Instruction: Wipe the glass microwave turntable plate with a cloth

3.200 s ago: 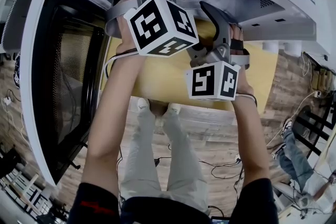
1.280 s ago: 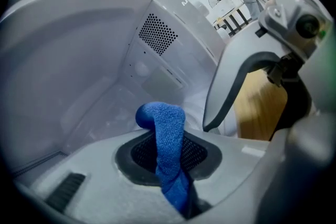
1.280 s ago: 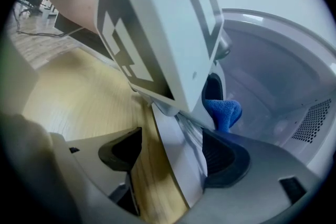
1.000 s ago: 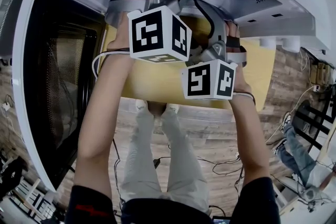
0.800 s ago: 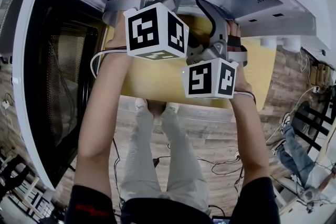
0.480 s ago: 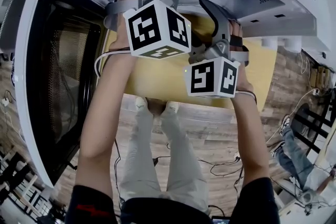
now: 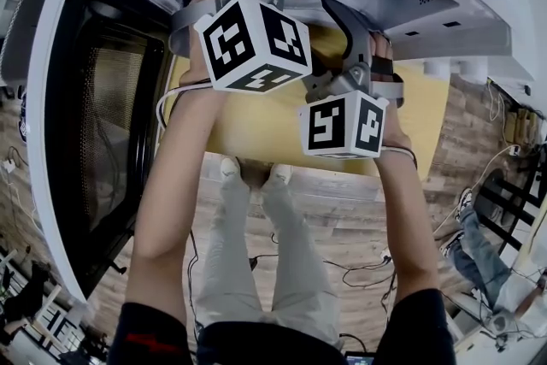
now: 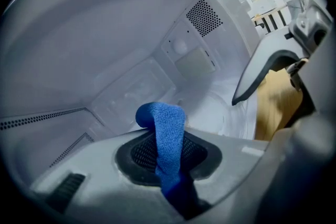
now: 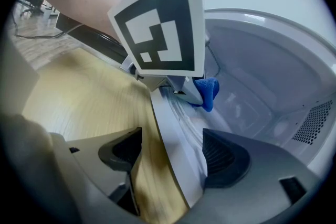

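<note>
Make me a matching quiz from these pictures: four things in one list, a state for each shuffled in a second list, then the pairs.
1. blue microfibre cloth
2. left gripper
3. right gripper
4. white microwave door with dark window

A. jaws apart
B. swung open
C. pinched between two jaws
D. shut on the cloth

Pairs: 1-C, 2-D, 3-A, 4-B

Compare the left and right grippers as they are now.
The left gripper is shut on the blue cloth; the right gripper is open, gripping nothing. The left gripper reaches inside the microwave; the right gripper sits at its front lip, partly over the wooden table. Both point into the open microwave.
</note>
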{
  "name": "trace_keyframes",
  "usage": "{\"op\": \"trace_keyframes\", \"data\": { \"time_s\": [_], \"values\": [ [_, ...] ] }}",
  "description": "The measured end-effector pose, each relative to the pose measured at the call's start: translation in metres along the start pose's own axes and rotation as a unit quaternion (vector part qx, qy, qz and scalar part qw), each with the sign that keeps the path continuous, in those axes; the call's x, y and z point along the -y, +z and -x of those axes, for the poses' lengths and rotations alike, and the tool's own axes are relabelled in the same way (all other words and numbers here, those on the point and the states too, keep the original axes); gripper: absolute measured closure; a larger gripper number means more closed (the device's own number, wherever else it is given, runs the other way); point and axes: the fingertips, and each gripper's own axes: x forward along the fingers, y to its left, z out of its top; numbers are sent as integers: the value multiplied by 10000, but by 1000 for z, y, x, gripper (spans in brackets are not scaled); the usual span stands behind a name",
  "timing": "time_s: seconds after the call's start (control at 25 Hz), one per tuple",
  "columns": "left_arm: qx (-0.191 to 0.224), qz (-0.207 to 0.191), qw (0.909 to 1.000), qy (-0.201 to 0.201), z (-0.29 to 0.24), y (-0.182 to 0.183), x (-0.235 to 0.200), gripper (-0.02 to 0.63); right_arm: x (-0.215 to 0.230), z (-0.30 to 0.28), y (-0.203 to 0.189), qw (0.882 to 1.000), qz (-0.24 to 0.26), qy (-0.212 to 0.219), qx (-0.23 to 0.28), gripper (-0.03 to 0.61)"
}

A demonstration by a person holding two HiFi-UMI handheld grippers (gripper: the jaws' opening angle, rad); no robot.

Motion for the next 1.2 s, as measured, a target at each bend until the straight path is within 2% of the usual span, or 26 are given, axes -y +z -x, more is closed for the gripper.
{"op": "trace_keyframes", "data": {
  "time_s": [0.28,0.4,0.52,0.76,0.92,1.08,1.2],
  "values": [
    [12,2,9999,117,9,-3,0,554,1,1,0,10000,-56,21,0,262],
    [16,-7,10000,76,13,-4,3,554,2,3,2,9997,-223,98,32,262],
    [-34,79,10000,12,17,-6,5,552,-1,4,1,9997,-138,203,-56,262],
    [24,795,9968,-92,31,-7,3,551,3,10,5,9992,-245,239,-187,264],
    [-54,1127,9934,-184,45,-13,4,552,-7,17,7,9981,-282,488,-243,264],
    [-137,1346,9904,-270,65,-17,11,552,-11,29,8,9956,-552,688,-321,265],
    [-214,1725,9841,-370,81,-19,14,552,-8,37,9,9928,-846,755,-394,267]
  ]
}}
